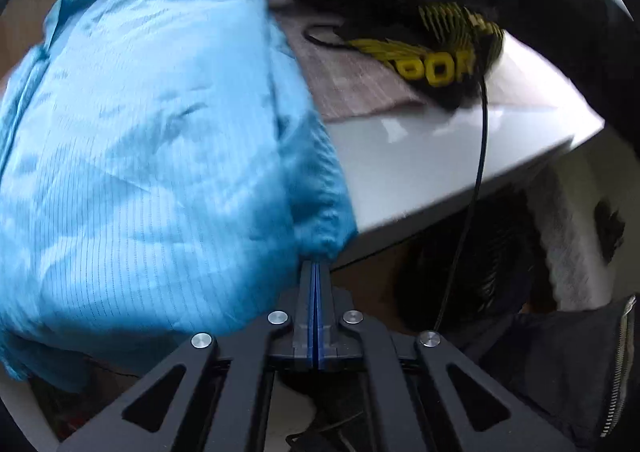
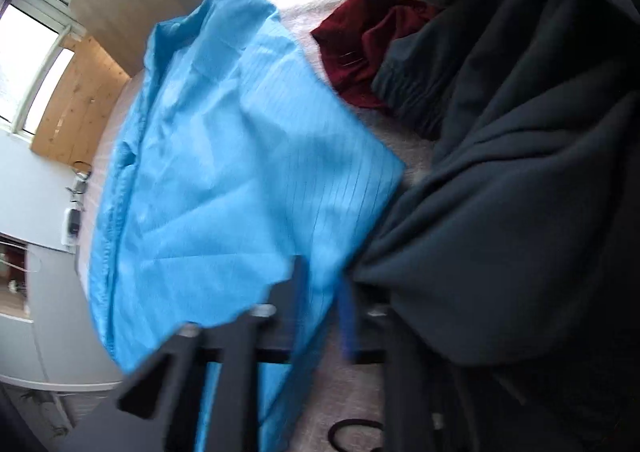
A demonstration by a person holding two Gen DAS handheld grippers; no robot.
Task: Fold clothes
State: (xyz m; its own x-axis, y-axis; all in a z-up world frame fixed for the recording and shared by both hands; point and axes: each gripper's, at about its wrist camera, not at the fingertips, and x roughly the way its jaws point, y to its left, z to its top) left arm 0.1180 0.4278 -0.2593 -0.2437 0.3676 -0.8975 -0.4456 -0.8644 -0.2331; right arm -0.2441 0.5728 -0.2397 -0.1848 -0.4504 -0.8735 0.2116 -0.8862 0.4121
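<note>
White table [image 1: 460, 155], grey mat [image 1: 352, 83], black cable [image 1: 478, 155], windows [image 2: 28, 47], wooden panel [image 2: 80, 107].

Light-blue pinstriped garment [image 1: 152, 123], black-and-yellow cloth [image 1: 440, 51]

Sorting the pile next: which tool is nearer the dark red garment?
Right. The right tool grips the blue garment just below the dark red garment; the left tool pinches the blue hem at the table's near edge.
</note>
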